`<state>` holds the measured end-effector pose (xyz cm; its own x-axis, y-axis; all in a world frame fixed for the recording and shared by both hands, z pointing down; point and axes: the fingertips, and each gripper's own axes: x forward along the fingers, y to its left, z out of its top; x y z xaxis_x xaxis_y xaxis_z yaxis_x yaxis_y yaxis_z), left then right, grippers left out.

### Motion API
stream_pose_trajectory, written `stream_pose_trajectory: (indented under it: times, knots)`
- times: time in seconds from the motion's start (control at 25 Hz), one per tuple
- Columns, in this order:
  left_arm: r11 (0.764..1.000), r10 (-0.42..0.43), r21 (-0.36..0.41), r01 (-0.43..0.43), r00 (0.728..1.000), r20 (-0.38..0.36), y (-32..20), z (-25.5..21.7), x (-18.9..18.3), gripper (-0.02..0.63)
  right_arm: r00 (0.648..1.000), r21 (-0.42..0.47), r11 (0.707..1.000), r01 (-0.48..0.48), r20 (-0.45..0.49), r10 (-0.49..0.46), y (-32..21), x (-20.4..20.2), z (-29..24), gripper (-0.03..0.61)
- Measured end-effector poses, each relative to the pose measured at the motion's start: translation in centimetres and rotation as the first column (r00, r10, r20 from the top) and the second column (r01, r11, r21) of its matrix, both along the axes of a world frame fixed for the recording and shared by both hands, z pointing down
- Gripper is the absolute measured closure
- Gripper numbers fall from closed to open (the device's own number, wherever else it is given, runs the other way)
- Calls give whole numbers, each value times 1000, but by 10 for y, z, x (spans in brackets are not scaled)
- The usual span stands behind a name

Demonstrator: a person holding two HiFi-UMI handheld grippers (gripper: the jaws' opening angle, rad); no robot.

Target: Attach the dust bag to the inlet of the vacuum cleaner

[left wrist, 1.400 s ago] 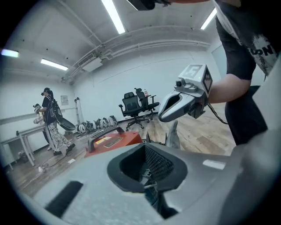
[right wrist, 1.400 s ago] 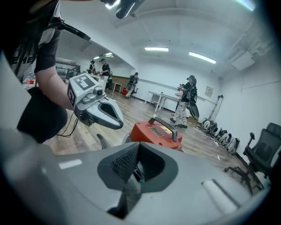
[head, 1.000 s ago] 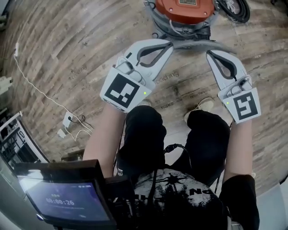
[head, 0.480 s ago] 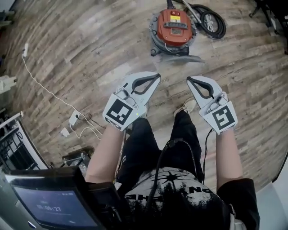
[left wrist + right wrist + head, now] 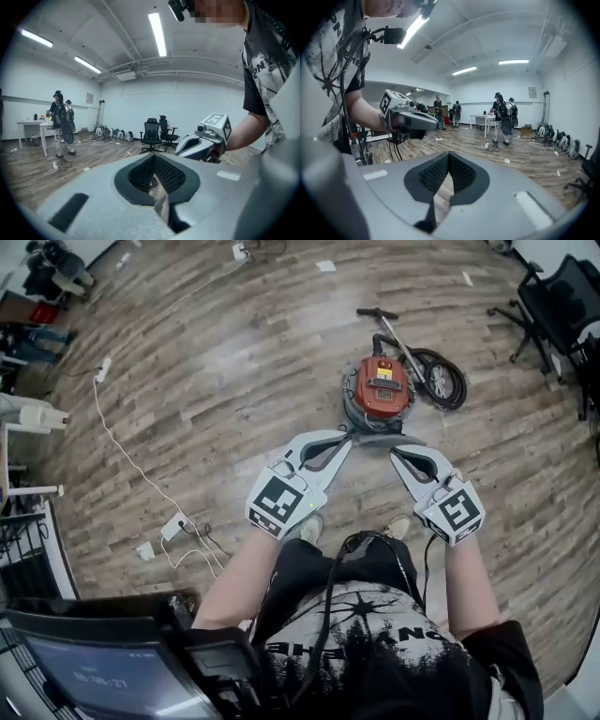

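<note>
Left gripper (image 5: 345, 440), right gripper (image 5: 396, 452) clenched empty, vacuum cleaner (image 5: 380, 388) beyond (wood floor (image 5: 234, 381) open all round)

The left claw (image 5: 153, 159) is closed on nothing, with the right claw (image 5: 185, 147) just beside it.

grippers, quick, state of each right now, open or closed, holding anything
Left gripper: closed, holding nothing.
Right gripper: closed, holding nothing.
</note>
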<state>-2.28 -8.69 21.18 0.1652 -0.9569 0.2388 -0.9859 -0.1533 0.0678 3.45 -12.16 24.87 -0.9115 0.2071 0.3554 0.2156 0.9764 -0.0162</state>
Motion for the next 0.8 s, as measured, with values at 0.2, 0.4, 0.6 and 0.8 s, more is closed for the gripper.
stream_pose_trajectory:
  times: [0.2,0.4,0.6,0.8]
  knots:
    - [998,-25,54,24,1000,9,17,-45,-7,611,1000,23,999,24,19,-25,12,-7,-21,572]
    - [995,-39,89,37,999,22,43,-64,-13,612,996,41,998,42,77,-45,29,-21,-55,572]
    - [992,-46,119,41,998,41,67,-70,-7,612,989,52,997,54,137,-61,52,-22,-68,572]
    - [991,-54,126,47,997,52,90,-71,-4,611,984,27,998,49,168,-53,72,-22,-66,572]
